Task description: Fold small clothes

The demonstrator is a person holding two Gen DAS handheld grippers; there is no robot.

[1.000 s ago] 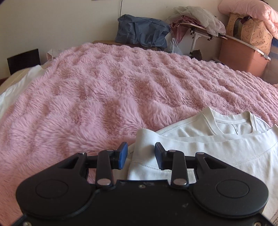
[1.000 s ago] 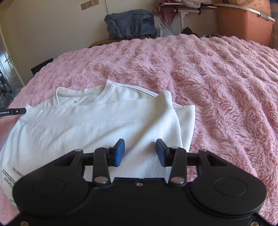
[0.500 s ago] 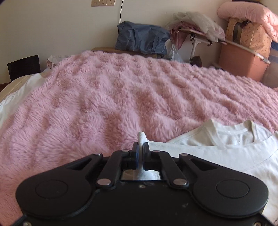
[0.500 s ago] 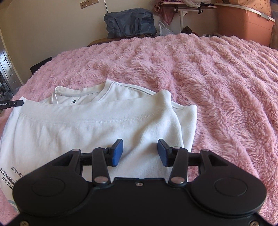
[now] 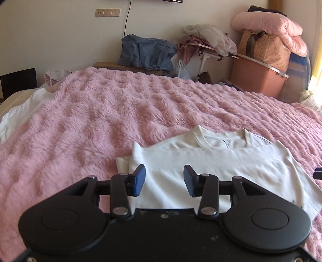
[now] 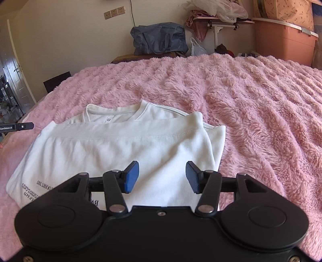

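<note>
One white T-shirt (image 5: 221,161) lies folded on the bed, on top of one fluffy pink blanket (image 5: 100,112). Its bottom half is flipped up over the top half, and the neck hole peeks out at the far edge.

The left gripper (image 5: 164,180) hangs over the shirt's left end. Its jaws are opening, and nothing is pinched between them; the cloth just lies below. The right gripper (image 6: 162,177) hangs over the shirt's right end. Its jaws are opening too, and they hold nothing.

The right view shows small black letters (image 6: 35,188) printed near the shirt's close edge. The left view does not show them. The right view also shows a door (image 6: 14,76) far to the left, and the tip of the other gripper (image 6: 18,127) poking in beside the shirt.

The left view shows a white sheet (image 5: 22,108) sticking out from under the blanket, and a pink quilt (image 5: 269,26) piled high on a patterned bag. The right view does not show these.

Both views show one blue bag (image 5: 145,51) by the wall, one pinkish-brown storage box (image 5: 255,78) and one row of wall sockets (image 5: 107,12).
</note>
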